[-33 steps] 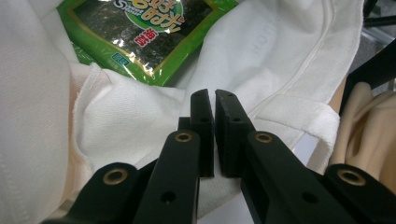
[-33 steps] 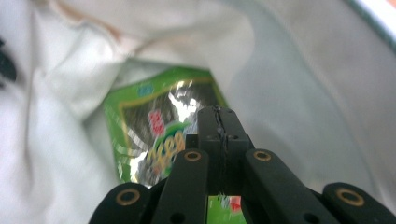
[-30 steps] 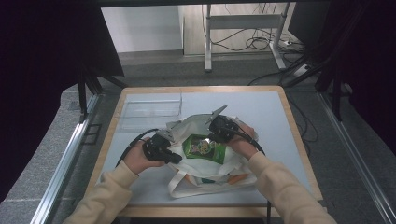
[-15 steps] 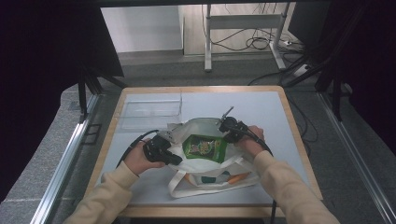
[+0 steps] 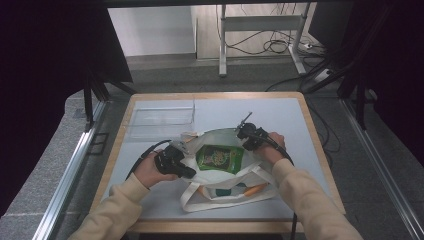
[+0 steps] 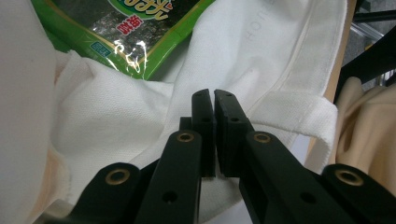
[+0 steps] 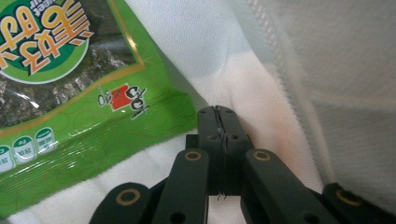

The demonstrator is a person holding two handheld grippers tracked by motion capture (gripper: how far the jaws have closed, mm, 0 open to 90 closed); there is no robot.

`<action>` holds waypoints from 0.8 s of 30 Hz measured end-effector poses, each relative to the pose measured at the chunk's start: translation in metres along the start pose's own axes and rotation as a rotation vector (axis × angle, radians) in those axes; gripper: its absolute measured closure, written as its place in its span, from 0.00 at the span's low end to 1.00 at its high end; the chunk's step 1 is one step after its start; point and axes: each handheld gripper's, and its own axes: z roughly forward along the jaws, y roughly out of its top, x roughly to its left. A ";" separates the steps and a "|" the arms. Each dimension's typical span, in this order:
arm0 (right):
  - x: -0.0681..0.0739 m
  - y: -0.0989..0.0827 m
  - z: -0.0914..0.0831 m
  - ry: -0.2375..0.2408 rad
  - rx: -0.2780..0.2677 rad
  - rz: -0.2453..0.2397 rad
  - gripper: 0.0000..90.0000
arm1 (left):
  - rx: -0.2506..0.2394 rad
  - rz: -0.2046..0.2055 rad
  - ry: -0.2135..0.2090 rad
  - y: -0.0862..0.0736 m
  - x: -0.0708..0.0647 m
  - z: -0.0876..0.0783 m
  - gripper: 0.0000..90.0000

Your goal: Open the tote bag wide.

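Left gripper [image 5: 186, 171] clamped on white tote bag [image 5: 220, 175] rim, right gripper [image 5: 242, 133] pinching opposite rim; green seaweed packet [image 5: 219, 158] inside, on desk [image 5: 280, 112].

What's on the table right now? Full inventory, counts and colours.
tote bag: 1, white, table centre, mouth held open
snack packet: 1, green, inside the bag
clear tray: 1, transparent, far left of the table
orange item: 1, under the bag's near edge, kind unclear
table: 1, grey top, wooden rim
left gripper: 1, black, shut on the bag's left rim
right gripper: 1, black, shut on the right rim
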 end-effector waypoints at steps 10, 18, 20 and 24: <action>-0.011 0.002 0.003 0.014 -0.016 0.032 0.99 | 0.001 -0.001 -0.009 0.001 -0.001 0.003 0.98; -0.016 0.007 0.003 0.003 -0.021 0.032 0.99 | 0.002 0.000 -0.013 0.002 -0.003 0.005 0.98; -0.018 0.008 0.004 0.005 -0.018 0.034 0.99 | 0.001 0.001 -0.013 0.002 -0.003 0.005 0.98; -0.017 0.008 0.005 0.003 -0.023 0.029 0.99 | -0.001 -0.001 -0.017 0.002 -0.002 0.005 0.98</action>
